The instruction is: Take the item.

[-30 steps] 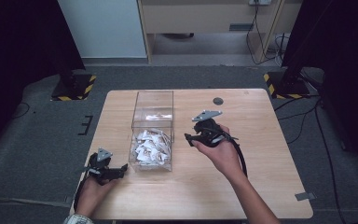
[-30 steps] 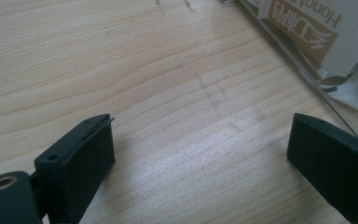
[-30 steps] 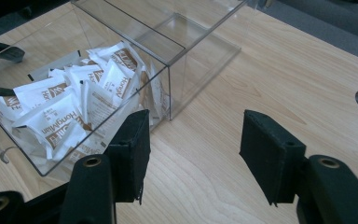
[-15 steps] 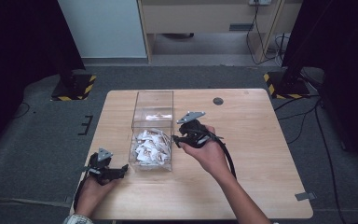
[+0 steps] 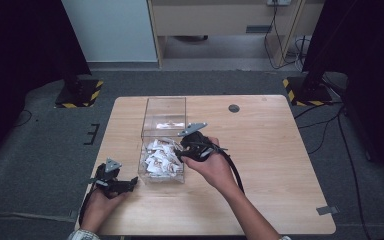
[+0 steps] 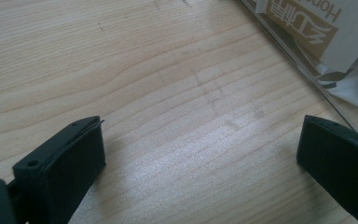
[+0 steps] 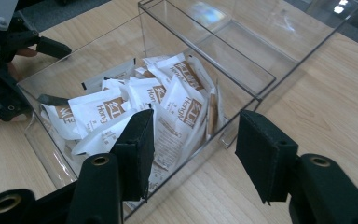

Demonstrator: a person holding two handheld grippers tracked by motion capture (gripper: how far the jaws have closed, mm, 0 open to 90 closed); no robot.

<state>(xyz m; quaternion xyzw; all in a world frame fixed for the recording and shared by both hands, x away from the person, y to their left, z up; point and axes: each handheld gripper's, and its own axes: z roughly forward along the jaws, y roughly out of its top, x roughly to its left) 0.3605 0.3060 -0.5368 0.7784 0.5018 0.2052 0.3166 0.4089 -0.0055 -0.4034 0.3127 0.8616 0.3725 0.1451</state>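
Right gripper [image 7: 193, 154] first: its two black padded jaws stand apart with nothing between them, poised at the near wall of the clear plastic box [image 5: 163, 107], one jaw over the rim, the other outside it. Left gripper [image 6: 200, 161] has its jaws spread wide too, empty, just above bare wood beside the box's left corner.

Inside the box lies a heap of white paper sachets [image 7: 140, 100] with brown printed labels; the lettering is cut off and creased, so only fragments read. The lower packets are buried under the top ones. Through the clear wall the far half of the box looks bare, though glare blurs it.

Compared with half a second ago, the right hand [image 5: 215, 167] has slid leftward toward the box, its gripper now overlapping the box's right edge; the left hand [image 5: 100, 202] hasn't budged.

The pale, grained wooden table [image 5: 280, 150] carries a small dark round disc [image 5: 234, 108] beyond the box.
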